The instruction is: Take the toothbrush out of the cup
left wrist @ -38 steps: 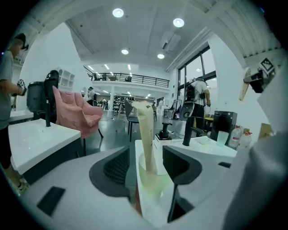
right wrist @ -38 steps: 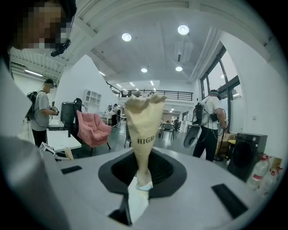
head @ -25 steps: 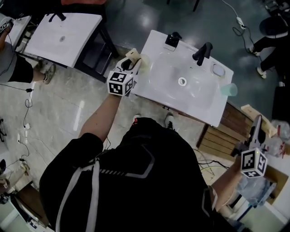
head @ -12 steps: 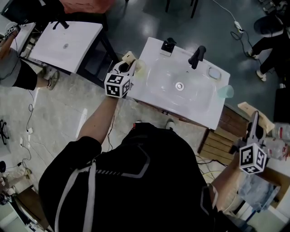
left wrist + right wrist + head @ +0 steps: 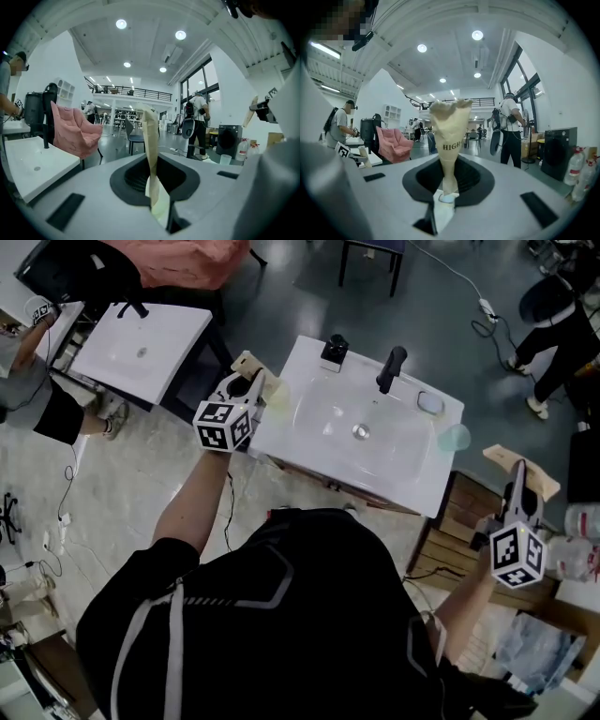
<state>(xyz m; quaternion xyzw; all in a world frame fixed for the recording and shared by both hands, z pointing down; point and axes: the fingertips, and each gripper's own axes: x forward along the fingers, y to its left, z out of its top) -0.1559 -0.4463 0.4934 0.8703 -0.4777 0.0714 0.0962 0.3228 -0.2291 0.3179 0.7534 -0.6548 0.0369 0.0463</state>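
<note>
Two hand-held grippers flank a white sink [image 5: 281, 427], seen from above over the shoulders of a person in black.

At the left of the frame, the left gripper [image 5: 248, 371] hovers at the sink's left edge. Its cream jaws are pressed together. The left gripper view [image 5: 149, 112] shows them meeting edge-on with nothing between them.

Moving right, the basin fills the middle of the frame, with a black faucet [image 5: 389, 368] at its far rim. At the sink's right edge stands a pale green cup [image 5: 457, 437], faint and blurred. The toothbrush cannot be made out, in the cup or anywhere else; it may be too small or too blurred to see.

At the far right, off the sink and apart from the cup, is the right gripper [image 5: 521, 470]. Its jaws also meet tip to tip with nothing between them, as the right gripper view [image 5: 450, 110] shows.

The task looks barely begun, since neither gripper holds anything. The right gripper is the nearer one to the cup. To do the step well, one gripper should probably open and steady the cup's wall, because a light cup at an edge could tip or slide off. The other should open only a little and pinch the toothbrush handle near its top. It should then lift straight up until the brush clears the rim, without dragging against it.
</note>
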